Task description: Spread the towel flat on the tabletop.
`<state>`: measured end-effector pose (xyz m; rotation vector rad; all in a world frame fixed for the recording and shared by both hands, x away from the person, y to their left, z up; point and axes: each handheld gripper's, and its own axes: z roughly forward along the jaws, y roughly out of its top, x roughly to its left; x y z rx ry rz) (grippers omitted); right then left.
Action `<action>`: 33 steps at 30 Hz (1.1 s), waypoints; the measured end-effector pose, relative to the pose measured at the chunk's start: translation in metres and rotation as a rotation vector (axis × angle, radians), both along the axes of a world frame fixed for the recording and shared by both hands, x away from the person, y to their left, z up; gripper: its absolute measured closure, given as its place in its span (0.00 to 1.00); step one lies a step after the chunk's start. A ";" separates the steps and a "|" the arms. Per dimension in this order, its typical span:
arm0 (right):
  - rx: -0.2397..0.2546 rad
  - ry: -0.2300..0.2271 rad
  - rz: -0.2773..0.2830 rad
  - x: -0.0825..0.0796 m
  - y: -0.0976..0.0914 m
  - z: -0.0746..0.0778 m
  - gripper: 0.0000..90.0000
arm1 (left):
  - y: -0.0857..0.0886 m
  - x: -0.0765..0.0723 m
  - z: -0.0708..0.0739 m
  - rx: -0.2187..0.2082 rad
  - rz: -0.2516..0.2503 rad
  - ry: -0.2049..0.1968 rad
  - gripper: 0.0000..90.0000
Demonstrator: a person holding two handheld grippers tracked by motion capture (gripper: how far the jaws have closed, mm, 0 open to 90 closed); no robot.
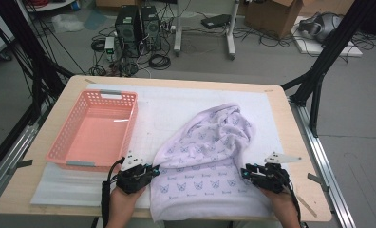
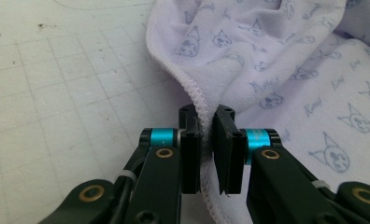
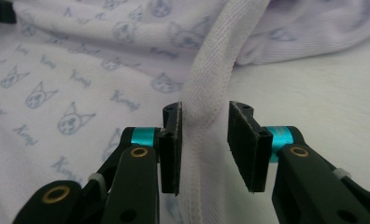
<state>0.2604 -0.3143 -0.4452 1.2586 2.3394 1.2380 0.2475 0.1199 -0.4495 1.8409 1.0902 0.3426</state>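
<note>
On the counter (image 1: 290, 142), over a white mat (image 1: 153, 109), a lilac towel (image 1: 210, 152) printed with small cat faces is spread, its far part bunched into folds and its near edge hanging just past the counter's front. At the towel's left edge the left claw (image 1: 154, 169) is held by a hand; in the left gripper view its jaws are seen drawn close about the stitched hem (image 2: 202, 105), which runs up between the pads with a slim gap showing on one side, so a firm pinch cannot be told. At the towel's right edge the right claw (image 1: 244, 172) is held likewise. In the right gripper view the folded hem (image 3: 204, 112) is seen lying against the one pad, while the other pad stands clear of it; the jaws are parted. A salmon-pink plastic basket (image 1: 65, 137) is set on the mat well left of the towel.
</note>
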 end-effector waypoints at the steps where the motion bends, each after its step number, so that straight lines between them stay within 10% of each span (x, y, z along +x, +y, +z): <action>1: -0.033 0.008 0.001 0.001 0.005 -0.002 0.77 | 0.000 0.000 0.000 0.002 0.000 0.000 0.90; 7: -0.155 -0.074 -0.033 -0.003 0.015 0.001 0.93 | 0.001 -0.001 0.000 0.004 0.011 -0.004 0.90; 14: -0.343 -0.179 -0.218 -0.005 0.004 0.004 0.94 | 0.004 -0.001 0.000 0.006 0.017 -0.009 0.90; 20: -0.290 -0.169 -0.387 -0.003 -0.026 0.008 0.93 | 0.002 -0.002 0.001 -0.001 0.008 -0.012 0.92; 25: -0.158 -0.151 -0.329 -0.009 -0.044 0.013 0.89 | -0.005 -0.001 0.003 -0.051 -0.023 -0.004 0.74; 33: -0.163 -0.066 -0.311 -0.004 -0.045 0.001 0.76 | -0.029 0.015 -0.002 -0.020 -0.074 0.095 0.53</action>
